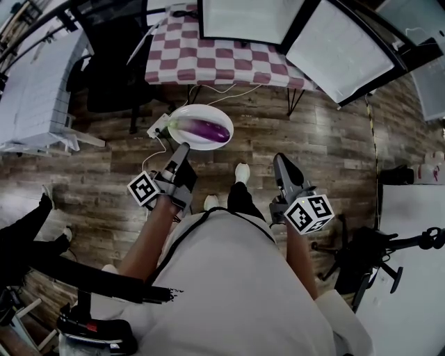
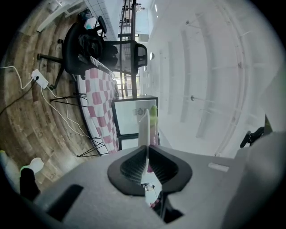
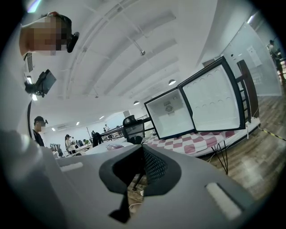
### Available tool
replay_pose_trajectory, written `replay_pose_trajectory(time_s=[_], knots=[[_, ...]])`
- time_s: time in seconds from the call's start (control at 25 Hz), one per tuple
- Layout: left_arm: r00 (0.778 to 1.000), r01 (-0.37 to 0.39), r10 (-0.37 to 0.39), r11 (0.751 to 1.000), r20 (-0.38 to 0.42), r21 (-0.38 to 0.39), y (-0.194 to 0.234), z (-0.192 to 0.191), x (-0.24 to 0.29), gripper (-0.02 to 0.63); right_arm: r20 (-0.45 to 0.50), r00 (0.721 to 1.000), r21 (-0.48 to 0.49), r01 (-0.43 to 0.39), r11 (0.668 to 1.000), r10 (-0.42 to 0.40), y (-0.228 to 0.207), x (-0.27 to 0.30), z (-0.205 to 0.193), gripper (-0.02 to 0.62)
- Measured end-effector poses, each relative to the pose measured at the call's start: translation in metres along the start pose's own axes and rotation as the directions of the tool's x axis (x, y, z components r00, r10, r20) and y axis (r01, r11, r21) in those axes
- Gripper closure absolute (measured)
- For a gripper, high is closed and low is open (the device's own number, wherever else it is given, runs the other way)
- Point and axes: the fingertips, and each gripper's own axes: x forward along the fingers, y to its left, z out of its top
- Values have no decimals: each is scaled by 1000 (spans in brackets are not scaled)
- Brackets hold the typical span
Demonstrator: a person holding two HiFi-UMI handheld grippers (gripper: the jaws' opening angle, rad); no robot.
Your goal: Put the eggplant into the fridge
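A purple eggplant [image 1: 208,130] with a green stem lies on a white plate [image 1: 208,110] that hangs over the wooden floor. My left gripper [image 1: 183,147] is shut on the plate's near rim. In the left gripper view the plate's thin edge [image 2: 144,129] stands upright between the pads of the left gripper [image 2: 146,152], and the green stem [image 2: 153,114] shows beyond it. My right gripper [image 1: 279,161] is to the right of the plate, apart from it, shut on nothing. The small fridge [image 1: 243,17] stands open on a checkered table [image 1: 208,62] ahead, its door [image 1: 348,49] swung right.
A black office chair [image 1: 118,62] stands left of the checkered table. A power strip [image 1: 158,125] with white cables lies on the floor by the plate. Black tripod gear [image 1: 375,257] is at the right. Another person's legs [image 1: 28,229] are at the left.
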Motion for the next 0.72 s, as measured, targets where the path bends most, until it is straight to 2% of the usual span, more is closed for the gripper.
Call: replay_pose_trajectory(time_s=[0.72], knots=[[999, -3, 3, 1000, 42, 16, 9, 31, 130, 580, -26, 997, 9, -70, 998, 70, -88, 96, 59, 588]])
